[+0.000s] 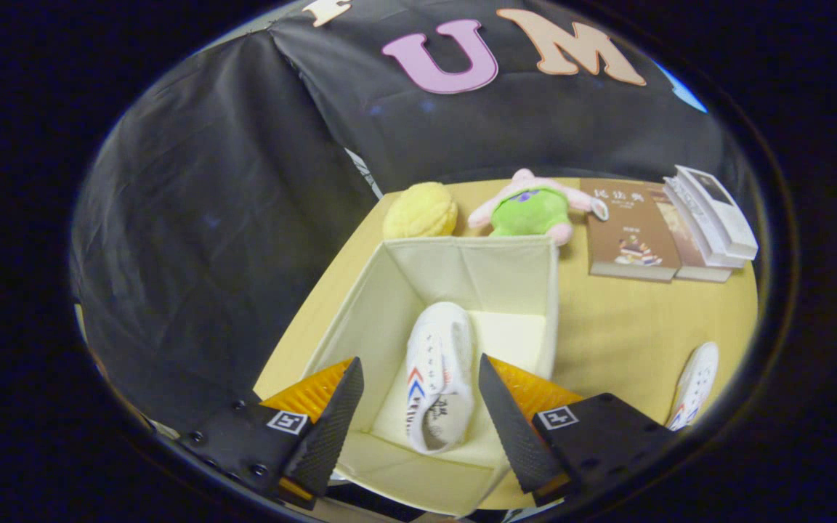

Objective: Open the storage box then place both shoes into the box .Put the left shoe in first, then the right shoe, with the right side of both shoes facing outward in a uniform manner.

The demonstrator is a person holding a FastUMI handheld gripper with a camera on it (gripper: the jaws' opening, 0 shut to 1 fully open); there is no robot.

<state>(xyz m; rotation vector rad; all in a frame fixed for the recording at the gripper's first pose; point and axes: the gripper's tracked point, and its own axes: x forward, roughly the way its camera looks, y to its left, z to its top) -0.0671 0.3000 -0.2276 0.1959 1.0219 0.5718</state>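
The claw point(418, 407) hangs over the box point(371, 309), w/ its two fingers spread wide. Nothing is held; the fingers touch nothing.

The box is open at the top & sits on a tan table point(622, 327). It is pale cream cloth. One white shoe point(439, 374) lies inside on the box floor, seen in the gap between the fingers but well below them. It has red & blue marks on its side. Its toe points to the far wall of the box; its heel is at the near end. The right part of the box floor is bare.

A 2nd white shoe point(694, 385) lies on the table, right of the box & apart from it.

Just past the far side of the box sit a yellow plush point(420, 211) & a green & pink plush point(532, 209). Far right, a brown book point(629, 229) lies flat, w/ white books point(713, 214) stacked next to it.
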